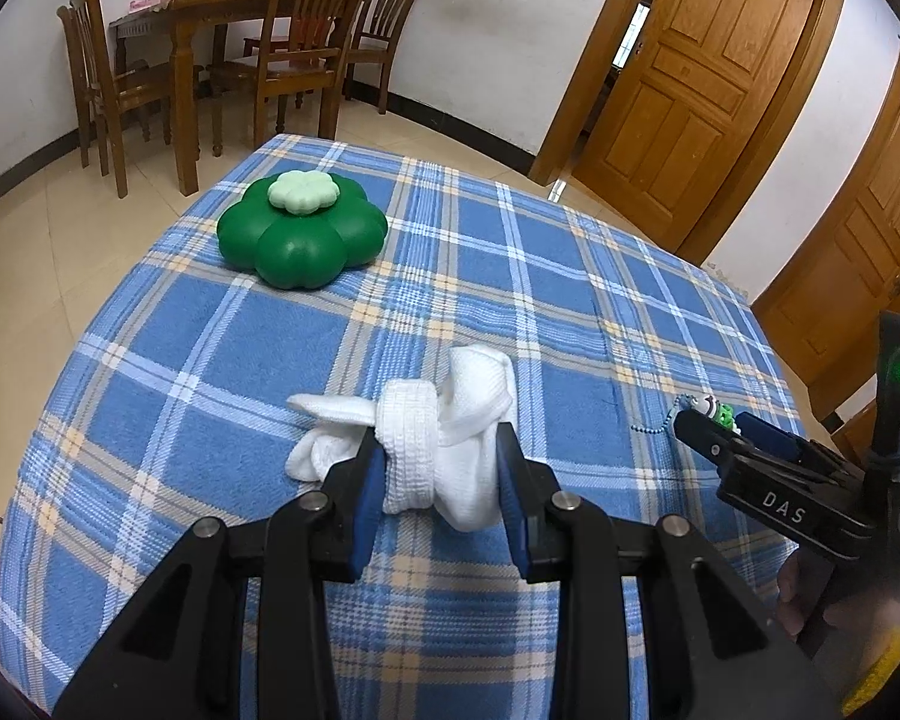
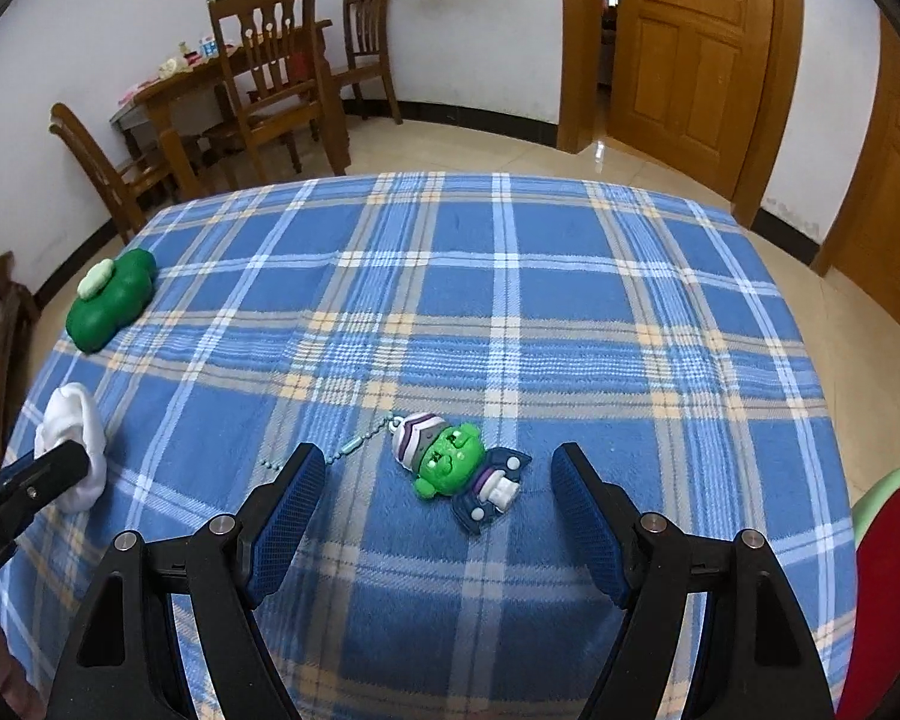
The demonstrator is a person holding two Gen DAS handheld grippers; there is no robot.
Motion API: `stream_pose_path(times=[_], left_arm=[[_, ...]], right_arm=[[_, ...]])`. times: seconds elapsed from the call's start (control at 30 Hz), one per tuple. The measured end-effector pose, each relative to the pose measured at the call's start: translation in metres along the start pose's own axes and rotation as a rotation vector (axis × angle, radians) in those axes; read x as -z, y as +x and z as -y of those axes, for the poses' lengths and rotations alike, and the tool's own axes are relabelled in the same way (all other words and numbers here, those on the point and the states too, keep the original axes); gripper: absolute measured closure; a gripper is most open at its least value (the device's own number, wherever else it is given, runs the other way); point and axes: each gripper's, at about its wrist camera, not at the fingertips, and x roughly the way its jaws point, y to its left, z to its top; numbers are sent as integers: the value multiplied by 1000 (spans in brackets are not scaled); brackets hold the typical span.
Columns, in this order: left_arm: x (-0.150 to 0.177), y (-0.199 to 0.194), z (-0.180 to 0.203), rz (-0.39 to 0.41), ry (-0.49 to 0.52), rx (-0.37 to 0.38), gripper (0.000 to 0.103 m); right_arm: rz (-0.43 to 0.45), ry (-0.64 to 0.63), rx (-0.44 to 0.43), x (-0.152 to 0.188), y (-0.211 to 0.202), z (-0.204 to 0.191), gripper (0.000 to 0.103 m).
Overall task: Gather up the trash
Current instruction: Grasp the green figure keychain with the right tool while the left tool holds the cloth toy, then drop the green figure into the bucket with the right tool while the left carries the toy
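Note:
A bundled white sock (image 1: 468, 384) lies near the front of the blue plaid tablecloth (image 1: 510, 276). My left gripper (image 1: 440, 438) is shut on it, its blue pads pressing both sides. The sock (image 2: 72, 414) also shows at the left edge of the right wrist view. A green-faced toy keychain (image 2: 450, 459) with a bead chain lies flat on the cloth. My right gripper (image 2: 438, 453) stands open around it, one finger on each side and neither touching. In the left wrist view the right gripper (image 1: 696, 420) hovers over the keychain (image 1: 714, 405) at the right.
A green flower-shaped container (image 1: 300, 234) with a pale lid sits at the table's far left. Beyond the table stand a wooden dining table (image 1: 210, 6) with chairs, and wooden doors (image 1: 690, 78). A red and green object (image 2: 888, 570) is at the right edge.

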Motion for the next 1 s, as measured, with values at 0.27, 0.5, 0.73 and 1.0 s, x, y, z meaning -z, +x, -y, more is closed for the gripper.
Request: stream_pose_path(times=[0.27, 0.5, 0.73, 1.0], left_arm=[[0, 0, -1, 0, -1, 0, 69], [0, 0, -1, 0, 0, 2, 69], [2, 0, 1, 1, -2, 10, 69], [5, -8, 13, -2, 8, 34, 69]], right_arm=[[10, -47, 53, -1, 5, -13, 49], [16, -32, 49, 1, 3, -11, 56], [13, 49, -7, 9, -10, -2, 56], [53, 143, -48, 35, -52, 15, 56]])
